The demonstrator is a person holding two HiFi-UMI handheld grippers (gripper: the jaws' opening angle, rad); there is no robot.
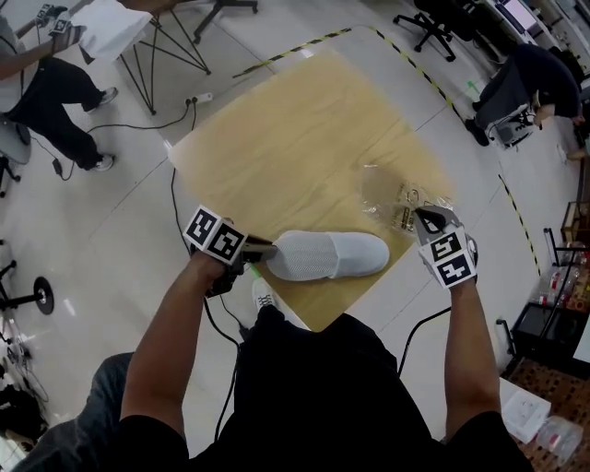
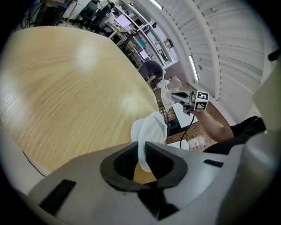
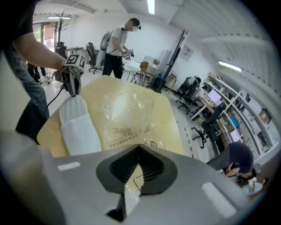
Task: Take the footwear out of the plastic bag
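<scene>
A white slipper [image 1: 332,255] lies on the wooden table [image 1: 286,147] near its front corner, fully outside the bag. My left gripper [image 1: 265,250] is shut on the slipper's heel end; in the left gripper view the white fabric [image 2: 149,129] runs down between the jaws [image 2: 142,151]. My right gripper [image 1: 425,218] is to the right, shut on an edge of the clear plastic bag [image 1: 389,194]. In the right gripper view the bag [image 3: 127,116] spreads out over the table beyond the jaws [image 3: 135,176]. The slipper [image 3: 79,127] and the left gripper [image 3: 72,81] are to its left.
The table's front corner [image 1: 318,323] is close to my body. A cable [image 1: 175,198] runs along the floor on the left. One person [image 1: 46,92] stands at the top left, another [image 1: 530,78] bends over at the top right. Office chairs [image 1: 429,23] stand behind the table.
</scene>
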